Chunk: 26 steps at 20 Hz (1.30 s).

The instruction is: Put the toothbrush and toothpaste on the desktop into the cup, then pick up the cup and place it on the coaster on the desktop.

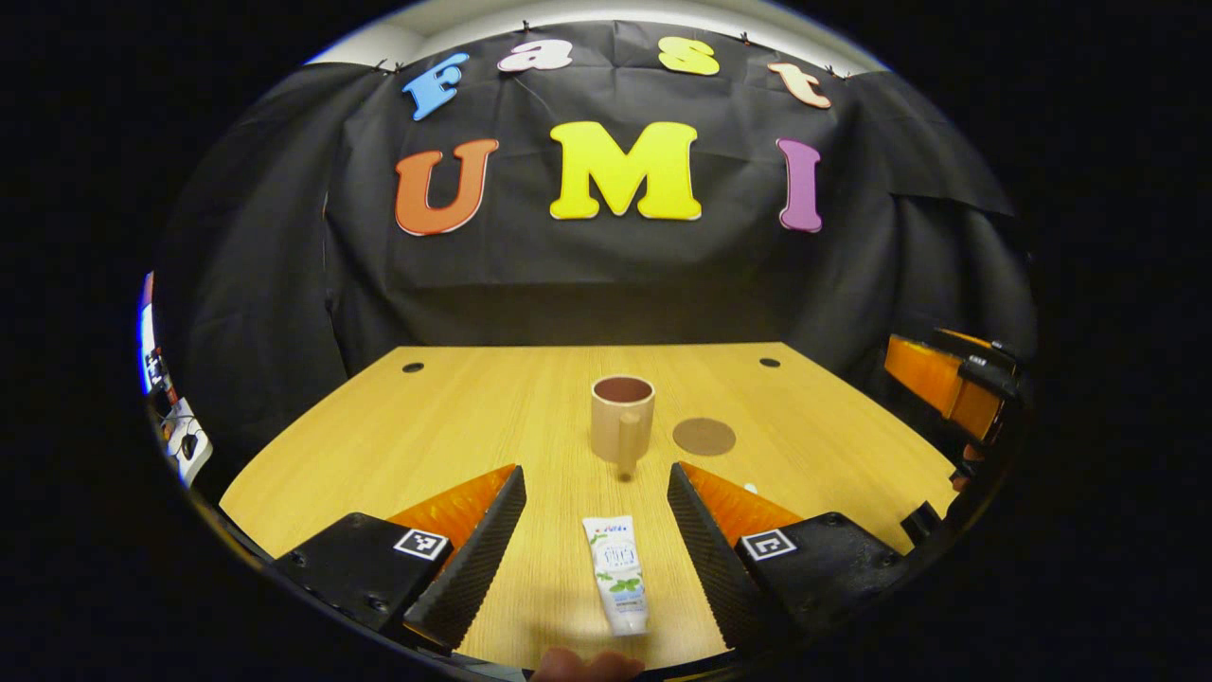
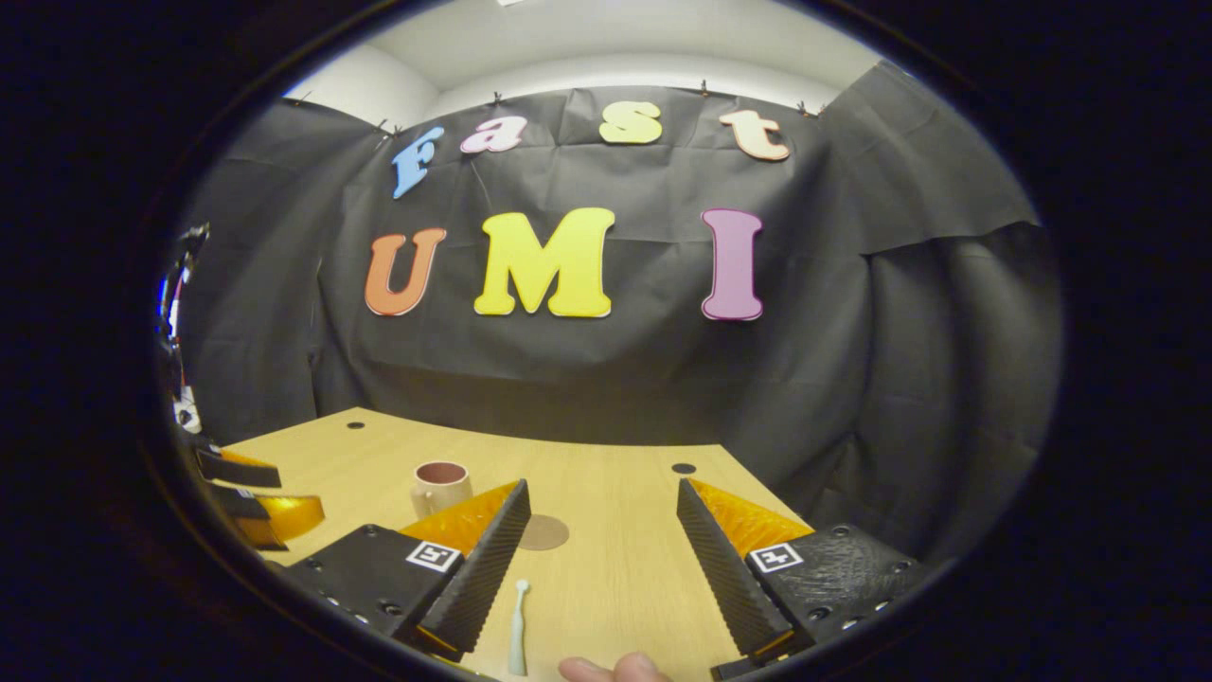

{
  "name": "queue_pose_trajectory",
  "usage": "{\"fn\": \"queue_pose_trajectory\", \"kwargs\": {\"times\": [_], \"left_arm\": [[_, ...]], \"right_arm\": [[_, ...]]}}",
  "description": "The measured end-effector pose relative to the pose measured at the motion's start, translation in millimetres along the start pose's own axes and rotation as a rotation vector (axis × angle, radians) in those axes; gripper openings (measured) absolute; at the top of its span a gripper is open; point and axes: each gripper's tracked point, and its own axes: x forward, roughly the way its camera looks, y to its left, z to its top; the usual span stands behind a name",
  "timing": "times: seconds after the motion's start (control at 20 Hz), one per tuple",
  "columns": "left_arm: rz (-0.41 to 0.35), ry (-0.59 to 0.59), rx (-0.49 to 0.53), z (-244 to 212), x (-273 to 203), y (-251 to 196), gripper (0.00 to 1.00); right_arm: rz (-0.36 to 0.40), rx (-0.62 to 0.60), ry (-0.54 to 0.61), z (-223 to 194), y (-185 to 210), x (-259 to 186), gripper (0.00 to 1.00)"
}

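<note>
Left gripper view puts your left hand-held gripper (image 1: 592, 516) low over the near edge of the counter (image 1: 417, 426), fingers wide apart and clamped on nothing. The toothpaste (image 1: 617, 572) lies flat on the counter between those fingers, lengthwise, touching neither. Farther off, near the middle of the counter, the cup (image 1: 622, 417) stands upright with its handle toward you. From here its inside looks empty, though you cannot see to the bottom. The coaster (image 1: 704, 436) lies bare just to the cup's right, a small gap between them.

In the right gripper view, your right hand-held gripper (image 2: 601, 535) also hangs with its fingers well apart, holding nothing. The toothbrush (image 2: 517, 627) lies flat on the counter at the near edge, just inside the left finger and not touching it as far as you can tell. The cup (image 2: 440, 487) stands far and left there, with the coaster (image 2: 543, 531) near it, partly hidden behind the left finger.

As for progress: neither of the 2 items is in the cup, and the cup is not on the coaster. So all 3 placements are left: toothpaste in, toothbrush in, then the cup onto the coaster. Each hand-held gripper is lined up with 1 item, which I judge suits a grasp on either.
</note>
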Motion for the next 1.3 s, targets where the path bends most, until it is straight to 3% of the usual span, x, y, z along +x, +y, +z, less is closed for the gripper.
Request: {"fn": "queue_pose_trajectory", "kwargs": {"times": [0.25,0.7,1.1,1.3], "left_arm": [[-0.012,0.126,-0.022,-44.4,7.4,-8.8,0.96],[-0.047,0.311,-0.049,-103.7,18.5,-23.8,0.96],[-0.023,0.372,-0.085,-113.3,24.9,-17.4,0.79],[0.008,0.369,-0.078,-111.5,29.1,-12.8,0.72]], "right_arm": [[-0.010,-0.005,0.041,-29.5,-5.7,-3.5,0.95],[0.077,-0.002,0.278,-115.5,30.5,0.0,0.95],[0.108,-0.053,0.390,-156.2,56.6,20.3,0.95],[0.121,-0.008,0.473,-177.2,66.5,28.7,0.96]]}}
